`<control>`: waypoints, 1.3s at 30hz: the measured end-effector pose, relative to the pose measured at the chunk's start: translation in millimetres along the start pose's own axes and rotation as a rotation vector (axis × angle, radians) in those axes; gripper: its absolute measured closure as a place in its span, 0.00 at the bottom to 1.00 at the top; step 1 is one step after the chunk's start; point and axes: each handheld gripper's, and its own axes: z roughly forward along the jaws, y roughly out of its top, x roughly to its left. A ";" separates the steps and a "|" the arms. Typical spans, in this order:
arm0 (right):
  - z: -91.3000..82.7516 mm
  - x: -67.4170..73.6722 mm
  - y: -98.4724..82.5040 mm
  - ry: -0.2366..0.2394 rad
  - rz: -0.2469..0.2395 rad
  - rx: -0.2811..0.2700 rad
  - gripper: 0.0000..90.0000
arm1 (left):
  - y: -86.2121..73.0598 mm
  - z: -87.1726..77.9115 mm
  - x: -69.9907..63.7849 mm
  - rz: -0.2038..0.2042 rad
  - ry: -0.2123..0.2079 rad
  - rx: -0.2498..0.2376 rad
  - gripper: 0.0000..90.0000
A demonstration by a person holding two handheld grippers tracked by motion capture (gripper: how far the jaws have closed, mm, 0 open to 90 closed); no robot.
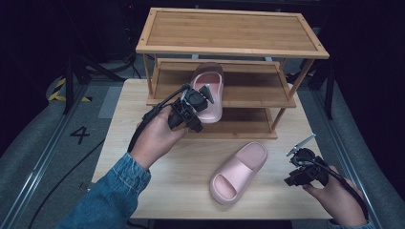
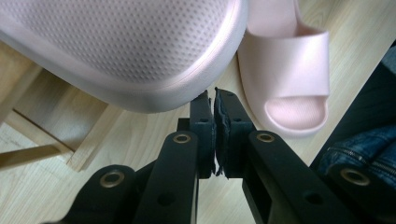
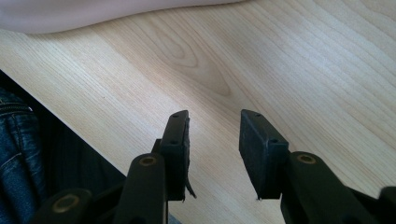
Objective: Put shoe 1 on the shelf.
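Left gripper (image 1: pixel 200 98): jaws pressed together on nothing, held just below the heel of the slipper on the rack
Right gripper (image 1: pixel 298 167): jaws apart, empty, low over the table (image 1: pixel 143 119) at its right front
Slipper on rack (image 1: pixel 208 90): pink, on the middle shelf, heel over the edge
Second slipper (image 1: pixel 239 172): pink, flat on the table, between the grippers
Rack (image 1: pixel 229 33): wooden, at the table's back

A rack (image 1: pixel 232 32) stands at the table's (image 1: pixel 181 171) far edge. One slipper (image 1: pixel 208 90) lies on the rack's middle shelf, its near end over the shelf's front edge. A second slipper (image 1: pixel 239 172) lies on the table before the rack, toward the right, well apart from the first.
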 end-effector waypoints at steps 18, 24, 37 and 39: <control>-2.3 -2.2 -2.2 0.002 0.004 -0.008 0.70 | 28.4 14.3 27.9 -0.006 -0.072 -0.043 0.93; -1.9 -2.5 -2.0 -0.001 0.005 -0.008 0.70 | 34.3 15.8 34.6 -0.020 -0.053 -0.047 0.91; -1.6 -2.1 -1.3 -0.001 0.000 -0.009 0.70 | 28.9 7.5 31.2 -0.014 -0.073 -0.058 0.75; -1.7 -1.2 -0.7 -0.001 -0.004 -0.006 0.70 | 24.7 2.6 27.1 -0.010 -0.062 -0.062 0.74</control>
